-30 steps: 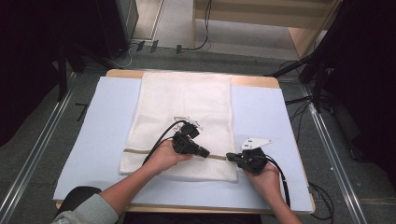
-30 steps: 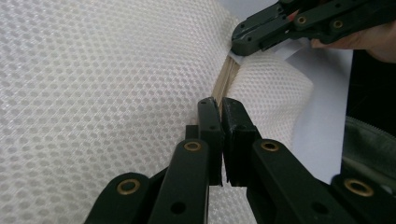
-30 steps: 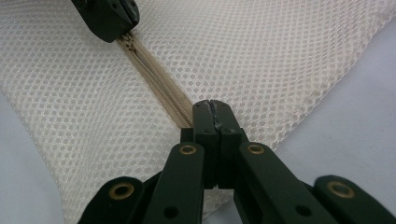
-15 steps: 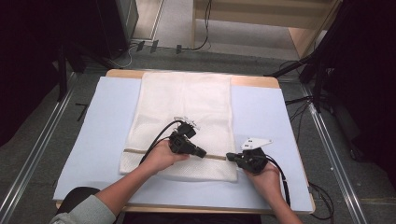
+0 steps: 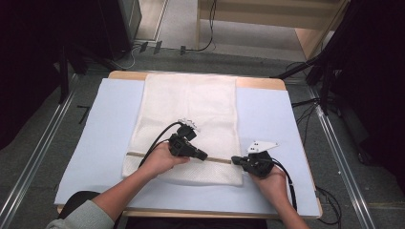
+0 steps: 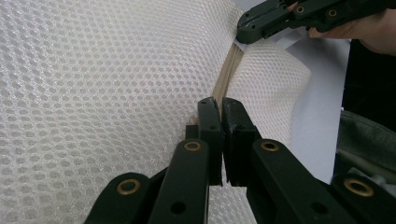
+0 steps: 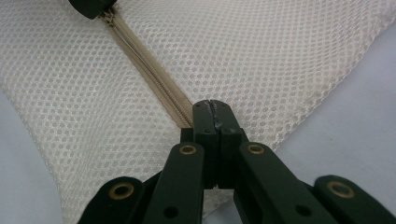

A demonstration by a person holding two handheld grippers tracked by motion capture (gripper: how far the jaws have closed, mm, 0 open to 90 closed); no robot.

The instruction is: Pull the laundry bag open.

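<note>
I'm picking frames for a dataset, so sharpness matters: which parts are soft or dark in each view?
High view: mesh bag evenly lit, surroundings dark, slightly soft overall. Left gripper view: left gripper sharp, lower jaw arms blurred. Right gripper view: zipper crisp, near links soft; no glare.

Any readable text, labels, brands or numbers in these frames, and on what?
None readable. The grey plate on the right hand-held gripper bears small dark marks, too small to read. The mesh bag and its zipper show no print.
</note>
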